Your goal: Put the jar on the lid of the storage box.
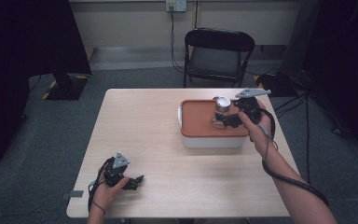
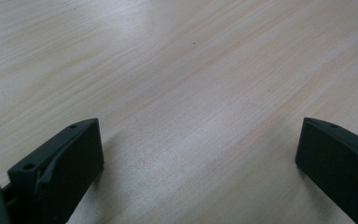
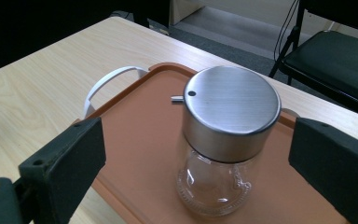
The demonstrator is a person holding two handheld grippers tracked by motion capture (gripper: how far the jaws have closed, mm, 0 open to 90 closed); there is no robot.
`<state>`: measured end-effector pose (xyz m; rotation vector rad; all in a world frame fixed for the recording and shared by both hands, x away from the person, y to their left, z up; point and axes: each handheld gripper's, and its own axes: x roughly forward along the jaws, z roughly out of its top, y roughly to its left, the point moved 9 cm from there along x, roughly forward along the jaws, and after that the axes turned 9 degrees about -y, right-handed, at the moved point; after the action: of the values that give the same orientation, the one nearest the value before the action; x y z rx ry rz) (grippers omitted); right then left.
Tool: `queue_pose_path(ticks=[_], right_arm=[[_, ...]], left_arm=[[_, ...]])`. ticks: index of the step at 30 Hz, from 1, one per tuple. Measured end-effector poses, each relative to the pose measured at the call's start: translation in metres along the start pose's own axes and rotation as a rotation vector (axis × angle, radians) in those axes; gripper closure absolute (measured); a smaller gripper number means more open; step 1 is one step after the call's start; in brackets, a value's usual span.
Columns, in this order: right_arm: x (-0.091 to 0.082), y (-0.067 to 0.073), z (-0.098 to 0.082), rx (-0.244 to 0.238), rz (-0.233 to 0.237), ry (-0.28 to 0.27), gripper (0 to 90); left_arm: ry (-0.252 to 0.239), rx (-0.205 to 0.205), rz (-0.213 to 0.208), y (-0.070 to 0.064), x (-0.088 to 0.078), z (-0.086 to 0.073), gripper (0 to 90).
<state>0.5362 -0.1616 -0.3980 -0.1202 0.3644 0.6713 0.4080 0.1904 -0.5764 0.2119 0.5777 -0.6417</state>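
- Two grippers: the left gripper [image 1: 137,179], jaws spread and empty, rests on the table [image 1: 144,140], well apart from the box [image 1: 212,139].
- Right gripper [image 3: 196,158], jaws spread, flanks the untouched glass jar [image 3: 216,182], upright on the box's orange lid [image 3: 140,154].
- Risk: an off-centre squeeze may tip the smooth, top-heavy steel-capped jar.
- Beyond the box: a folding chair [image 1: 218,56]; nothing obstructs.

No legible text, labels, brands or nos. on anything here.
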Motion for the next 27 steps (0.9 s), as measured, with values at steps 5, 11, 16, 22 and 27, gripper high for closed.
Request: queue_pose_path(ticks=[5, 11, 16, 22, 27], right_arm=[[-0.002, 0.005, 0.000, -0.006, 0.012, -0.002, 2.8], [-0.004, 0.007, -0.002, -0.009, 0.019, -0.005, 2.9], [-0.006, 0.009, -0.004, -0.011, 0.031, -0.004, 2.9], [-0.009, 0.013, -0.005, -0.017, 0.045, -0.006, 2.9], [-0.012, 0.017, -0.009, -0.014, 0.060, -0.007, 2.9]], left_arm=[[0.000, 0.000, 0.001, 0.000, 0.000, 0.000, 0.4], [0.000, 0.000, 0.000, 0.000, 0.000, 0.000, 0.4], [0.000, 0.000, 0.000, 0.000, 0.000, 0.000, 0.4], [0.000, 0.000, 0.000, 0.000, 0.000, 0.000, 0.4], [0.000, 0.000, 0.000, 0.000, 0.000, 0.000, 0.4]])
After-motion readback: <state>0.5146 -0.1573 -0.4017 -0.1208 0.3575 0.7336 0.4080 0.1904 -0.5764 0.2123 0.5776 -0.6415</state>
